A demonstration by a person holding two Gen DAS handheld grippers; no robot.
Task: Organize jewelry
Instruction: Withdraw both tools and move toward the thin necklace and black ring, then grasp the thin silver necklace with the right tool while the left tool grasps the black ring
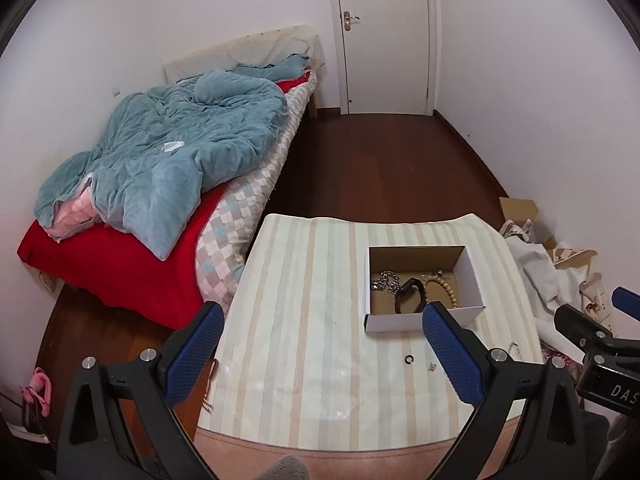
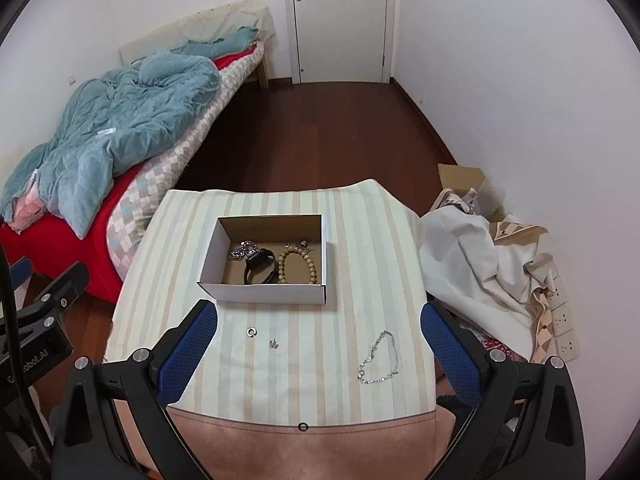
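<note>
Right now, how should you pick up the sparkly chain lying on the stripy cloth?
Come straight down with the right hand-held gripper, which is open and nearest. Pinch one thin side of the silver chain across the strand, near its lower end. It lies flat in an open loop on the striped cloth, so nothing can slide underneath.

"DAS" on right gripper point(image 1: 608, 388) body, cut off; "obot.AI" on left gripper point(image 2: 34, 364) body, partly hidden.

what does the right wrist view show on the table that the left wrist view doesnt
Only the right wrist view shows the silver chain lying loose on the striped cloth, plus a dark ring at the near edge. Only the left wrist view shows pink shoes on the floor. Both show the box holding jewelry, a small ring and an earring.
</note>
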